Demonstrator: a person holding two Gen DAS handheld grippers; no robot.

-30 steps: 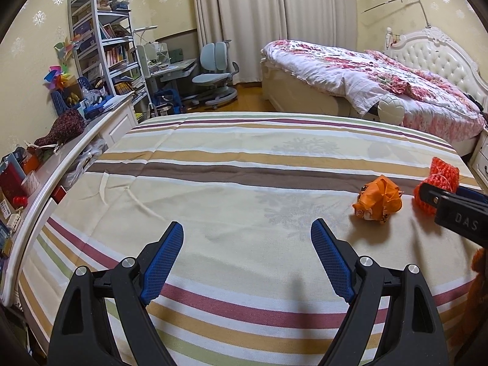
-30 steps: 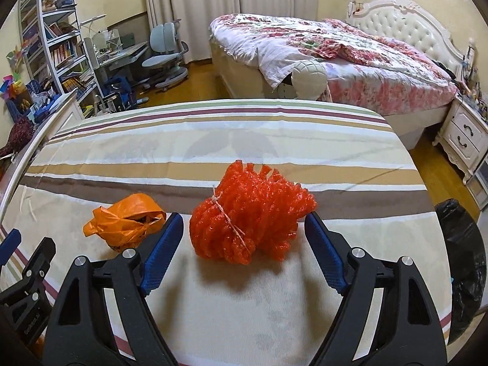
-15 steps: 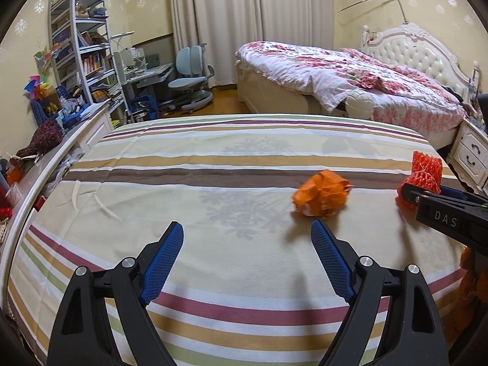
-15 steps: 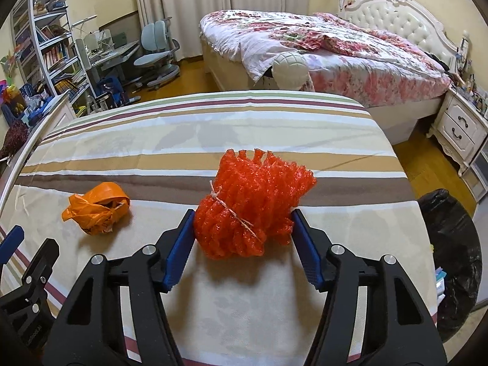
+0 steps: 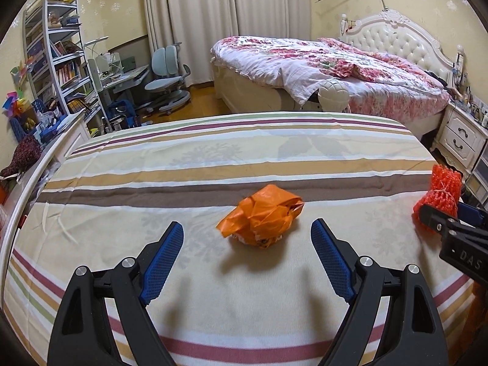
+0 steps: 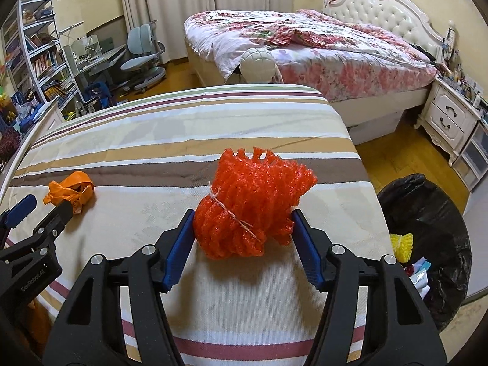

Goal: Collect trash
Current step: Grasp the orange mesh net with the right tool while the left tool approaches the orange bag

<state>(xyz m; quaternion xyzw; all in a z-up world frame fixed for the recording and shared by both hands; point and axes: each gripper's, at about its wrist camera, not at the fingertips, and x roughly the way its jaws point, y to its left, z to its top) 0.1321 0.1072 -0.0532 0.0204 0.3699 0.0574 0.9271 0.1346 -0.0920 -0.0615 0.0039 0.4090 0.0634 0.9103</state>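
A crumpled orange plastic bag (image 5: 261,216) lies on the striped bed cover (image 5: 213,152). My left gripper (image 5: 247,238) is open, its blue fingers on either side of the bag and just short of it. My right gripper (image 6: 244,228) is shut on a bundle of red foam netting (image 6: 250,204) tied with string, held just above the cover near its right edge. The netting also shows at the right edge of the left wrist view (image 5: 439,192). The orange bag shows at the left in the right wrist view (image 6: 68,190).
A black-lined trash bin (image 6: 427,244) with yellow netting and scraps stands on the floor right of the bed cover. A floral bed (image 5: 335,70), nightstand (image 5: 460,140), desk chair (image 5: 166,76) and bookshelf (image 5: 55,61) lie beyond.
My right gripper closed on the red netting and carried it right, toward the bin. My left gripper swung right, bringing the orange bag between its open fingers.
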